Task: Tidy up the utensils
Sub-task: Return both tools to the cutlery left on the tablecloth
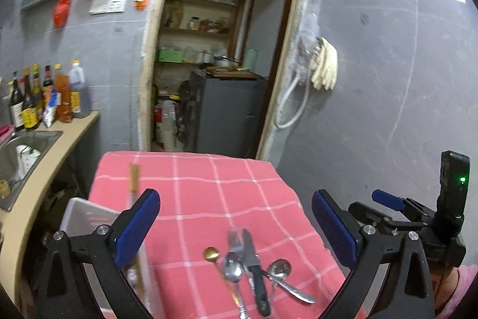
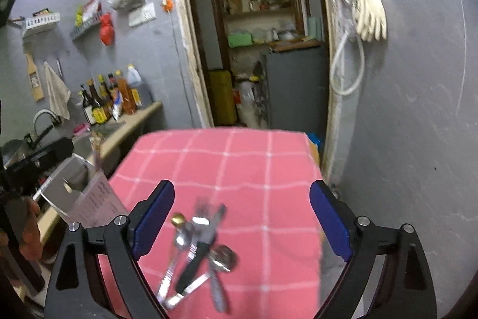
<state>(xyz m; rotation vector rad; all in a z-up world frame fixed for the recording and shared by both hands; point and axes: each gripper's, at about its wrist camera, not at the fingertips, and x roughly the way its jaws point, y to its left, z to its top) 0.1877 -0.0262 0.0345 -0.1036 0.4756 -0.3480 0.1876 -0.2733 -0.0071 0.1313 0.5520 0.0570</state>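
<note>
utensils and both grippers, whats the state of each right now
left gripper: open, empty
right gripper: open, empty
utensil pile: loose heap on the pink cloth, unsorted
black-handled knife: lying flat across the pile
white bin: at the cloth's left edge

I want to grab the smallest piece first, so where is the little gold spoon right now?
The gold spoon lies on the pink checked cloth, at the left edge of the utensil pile, just left of the fork and the black-handled knife in both wrist views.

Utensil pile [image 2: 197, 250], pink checked cloth [image 2: 254, 169]
</note>
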